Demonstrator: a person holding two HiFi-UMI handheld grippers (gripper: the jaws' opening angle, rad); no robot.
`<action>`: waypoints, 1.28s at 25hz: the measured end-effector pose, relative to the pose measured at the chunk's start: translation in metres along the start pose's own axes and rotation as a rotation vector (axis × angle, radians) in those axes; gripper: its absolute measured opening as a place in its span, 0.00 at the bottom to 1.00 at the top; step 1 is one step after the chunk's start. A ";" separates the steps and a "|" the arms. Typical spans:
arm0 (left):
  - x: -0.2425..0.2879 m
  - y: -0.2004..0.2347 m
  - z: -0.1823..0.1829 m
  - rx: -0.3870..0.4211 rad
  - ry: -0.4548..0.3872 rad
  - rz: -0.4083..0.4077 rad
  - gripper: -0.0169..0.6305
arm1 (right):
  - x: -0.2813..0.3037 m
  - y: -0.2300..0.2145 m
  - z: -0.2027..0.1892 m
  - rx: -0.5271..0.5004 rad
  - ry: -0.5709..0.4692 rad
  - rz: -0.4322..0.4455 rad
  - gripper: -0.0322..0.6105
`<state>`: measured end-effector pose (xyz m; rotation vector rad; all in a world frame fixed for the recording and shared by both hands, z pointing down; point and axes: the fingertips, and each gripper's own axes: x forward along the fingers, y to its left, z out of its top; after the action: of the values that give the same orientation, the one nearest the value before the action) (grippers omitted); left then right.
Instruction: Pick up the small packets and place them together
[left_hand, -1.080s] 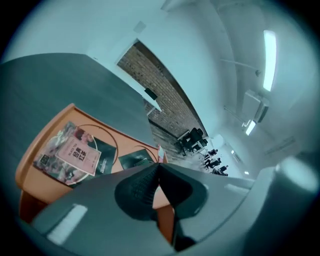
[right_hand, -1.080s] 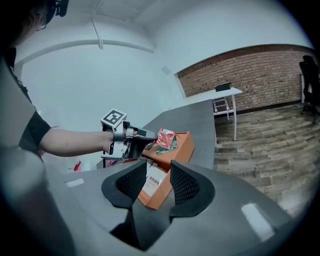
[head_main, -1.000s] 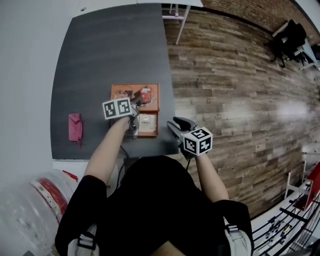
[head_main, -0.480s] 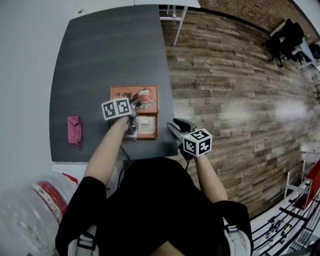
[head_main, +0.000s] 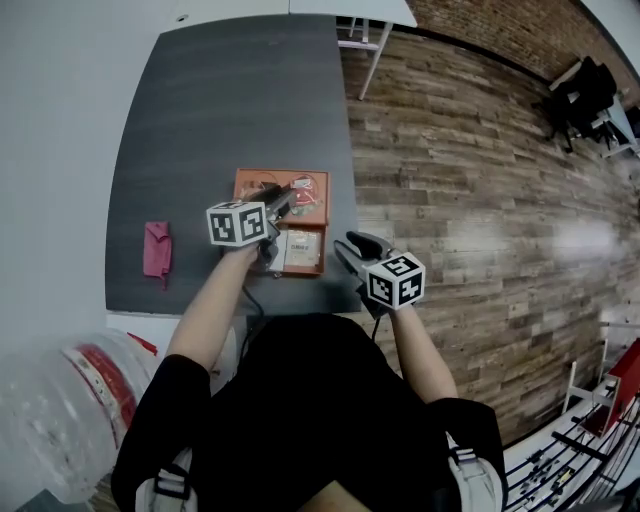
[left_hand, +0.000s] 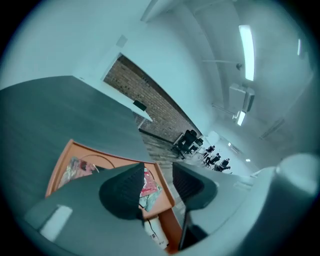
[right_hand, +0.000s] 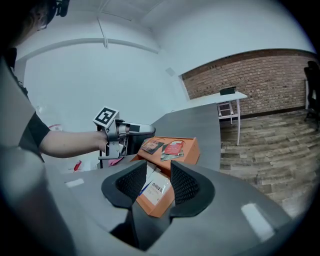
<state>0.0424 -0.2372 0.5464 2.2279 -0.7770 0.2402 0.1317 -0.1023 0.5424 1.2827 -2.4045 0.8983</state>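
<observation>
An orange two-part tray (head_main: 281, 171) stands at the near right of the dark table. A red packet (head_main: 305, 193) and other small packets lie in its far part, a white packet (head_main: 297, 247) in its near part. My left gripper (head_main: 288, 192) hovers over the far part. Its jaws have just been opening and nothing is between them; the red packet (left_hand: 148, 183) shows below. My right gripper (head_main: 350, 246) waits open and empty at the table's near right corner, aimed at the white packet (right_hand: 157, 188). A pink packet (head_main: 155, 250) lies alone far left.
The table edge (head_main: 345, 150) runs along the right, with wooden floor (head_main: 470, 180) beyond. A white table's legs (head_main: 365, 55) stand at the far right corner. A clear plastic bag (head_main: 70, 420) sits below the table's near left.
The left gripper's jaws have opened and it has lifted a little. The red packet that was at its tips now lies in the tray's far part. The right gripper has kept still.
</observation>
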 end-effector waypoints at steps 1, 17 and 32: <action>-0.004 -0.004 0.004 0.039 -0.014 -0.006 0.29 | 0.002 0.002 0.003 -0.010 0.001 0.007 0.28; -0.113 0.010 0.029 0.250 -0.270 0.163 0.05 | 0.057 0.057 0.018 -0.181 0.083 0.171 0.28; -0.147 0.031 -0.054 0.217 -0.195 0.237 0.05 | 0.123 0.078 -0.020 -0.217 0.327 0.156 0.27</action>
<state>-0.0902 -0.1479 0.5453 2.3852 -1.1721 0.2323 -0.0033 -0.1373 0.5887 0.8105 -2.2865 0.7898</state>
